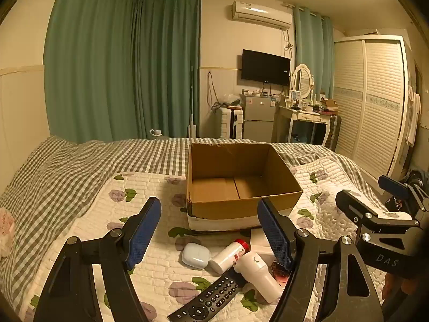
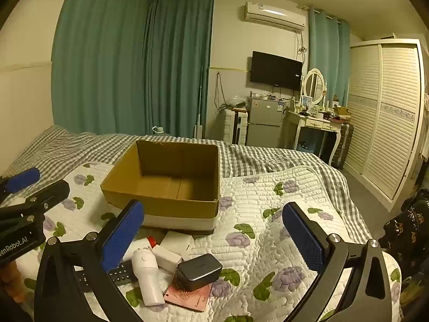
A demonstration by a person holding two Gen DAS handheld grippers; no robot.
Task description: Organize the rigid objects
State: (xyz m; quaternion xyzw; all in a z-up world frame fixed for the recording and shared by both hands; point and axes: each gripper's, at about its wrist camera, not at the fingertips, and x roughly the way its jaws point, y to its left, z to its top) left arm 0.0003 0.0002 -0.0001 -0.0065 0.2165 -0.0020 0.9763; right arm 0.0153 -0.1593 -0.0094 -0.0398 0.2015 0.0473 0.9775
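An open, empty cardboard box (image 1: 241, 185) (image 2: 166, 185) stands on the quilted bed. In front of it lies a cluster: a white earbud case (image 1: 195, 255), a white bottle with a red cap (image 1: 229, 255), a white handheld device (image 1: 257, 271) (image 2: 146, 273), a black remote (image 1: 207, 297), a dark grey case (image 2: 199, 269), a pink card (image 2: 190, 299) and white boxes (image 2: 177, 242). My left gripper (image 1: 211, 233) is open above the cluster. My right gripper (image 2: 214, 237) is open above the cluster's right side.
The floral quilt (image 2: 268, 214) covers the near bed, a grey checked blanket (image 1: 67, 171) lies beyond. Behind the bed are green curtains, a small fridge (image 1: 258, 119), a dressing table (image 1: 303, 115) and a louvred wardrobe (image 1: 372, 102).
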